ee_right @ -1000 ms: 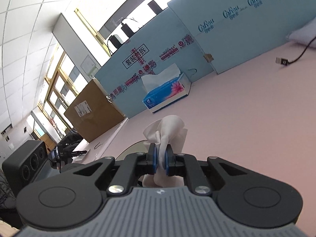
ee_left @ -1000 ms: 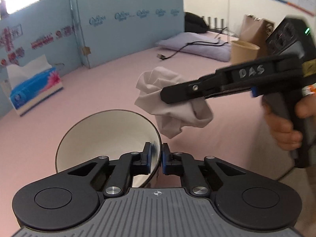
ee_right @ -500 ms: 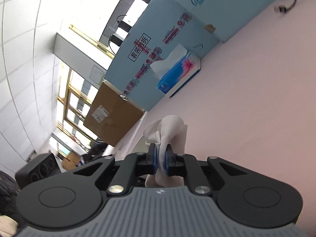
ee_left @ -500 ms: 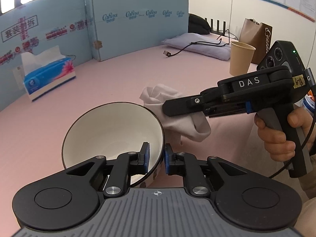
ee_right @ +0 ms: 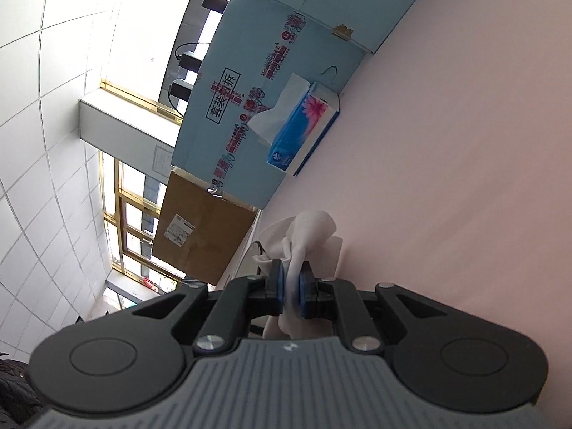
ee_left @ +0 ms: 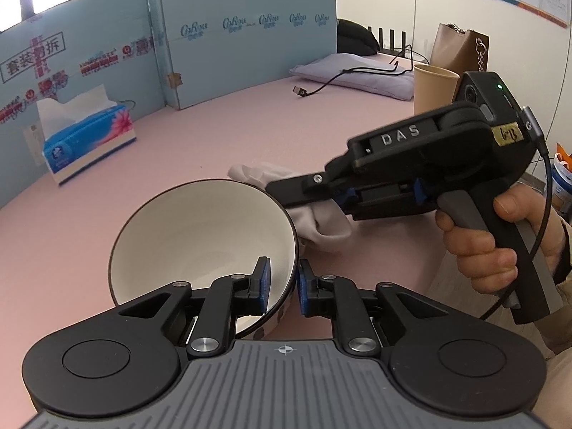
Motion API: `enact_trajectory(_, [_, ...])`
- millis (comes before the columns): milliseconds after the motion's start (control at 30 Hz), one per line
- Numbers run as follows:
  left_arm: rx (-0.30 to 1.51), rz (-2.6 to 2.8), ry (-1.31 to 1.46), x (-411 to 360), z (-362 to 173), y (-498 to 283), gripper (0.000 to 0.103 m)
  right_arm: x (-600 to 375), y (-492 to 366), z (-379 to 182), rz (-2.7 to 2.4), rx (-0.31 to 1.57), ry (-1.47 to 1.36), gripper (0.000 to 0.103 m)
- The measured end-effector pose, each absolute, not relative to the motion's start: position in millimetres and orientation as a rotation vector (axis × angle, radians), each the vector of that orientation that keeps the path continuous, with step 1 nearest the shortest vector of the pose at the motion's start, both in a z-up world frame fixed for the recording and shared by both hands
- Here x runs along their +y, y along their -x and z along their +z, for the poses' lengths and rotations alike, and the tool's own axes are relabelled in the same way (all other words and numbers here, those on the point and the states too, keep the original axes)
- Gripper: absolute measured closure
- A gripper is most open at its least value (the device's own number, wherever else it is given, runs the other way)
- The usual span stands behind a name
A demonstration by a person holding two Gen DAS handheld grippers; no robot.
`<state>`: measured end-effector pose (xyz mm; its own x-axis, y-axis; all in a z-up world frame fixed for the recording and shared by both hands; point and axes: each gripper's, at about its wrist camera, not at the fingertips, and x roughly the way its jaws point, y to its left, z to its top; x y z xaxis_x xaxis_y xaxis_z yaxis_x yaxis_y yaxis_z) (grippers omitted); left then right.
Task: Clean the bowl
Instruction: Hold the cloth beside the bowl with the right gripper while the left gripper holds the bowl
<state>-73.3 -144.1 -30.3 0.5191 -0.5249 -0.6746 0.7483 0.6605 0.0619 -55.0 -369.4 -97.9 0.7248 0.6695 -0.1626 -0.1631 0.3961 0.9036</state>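
On the pink desk (ee_left: 221, 136), a blue tissue box (ee_left: 89, 143) stands well behind the bowl (ee_left: 200, 243), a paper cup (ee_left: 434, 85) far to its right. The glossy white, dark-rimmed bowl sits tilted, its near wall clamped in the left claw (ee_left: 282, 284). Just beside its right rim, the right claw (ee_right: 290, 284) is clamped on a crumpled pale cloth (ee_left: 321, 225).

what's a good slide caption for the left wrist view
Left hand-held gripper pinches the bowl rim while the right hand-held gripper brings a cloth alongside.
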Motion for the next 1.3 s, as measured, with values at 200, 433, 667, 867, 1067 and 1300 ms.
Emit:
enact_trajectory(200, [0.673, -0.788, -0.378, -145.1, -31.3, 72.9, 0.082, -367.5, 42.1, -96.6, 0.573, 0.564, -1.048, 0.092])
enact_trajectory(433, [0.675, -0.794, -0.384, -145.7, -31.8, 72.8, 0.082, -358.2, 17.7, -93.8, 0.596, 0.575, -1.052, 0.092])
enact_trajectory(667, [0.679, -0.792, -0.384, -145.0, -32.2, 71.6, 0.082, -354.1, 7.7, -94.9, 0.606, 0.586, -1.059, 0.091])
enact_trajectory(867, [0.681, -0.783, -0.378, -145.2, -32.3, 69.6, 0.081, -365.8, 24.0, -100.8, 0.578, 0.59, -1.073, 0.091])
enact_trajectory(1067, [0.675, -0.775, -0.373, -148.7, -30.1, 67.3, 0.081, -370.3, 39.0, -100.0, 0.573, 0.588, -1.071, 0.092])
enact_trajectory(1300, [0.653, -0.763, -0.399, -160.8, -25.6, 61.1, 0.079, -367.6, 62.8, -95.8, 0.593, 0.591, -1.054, 0.091])
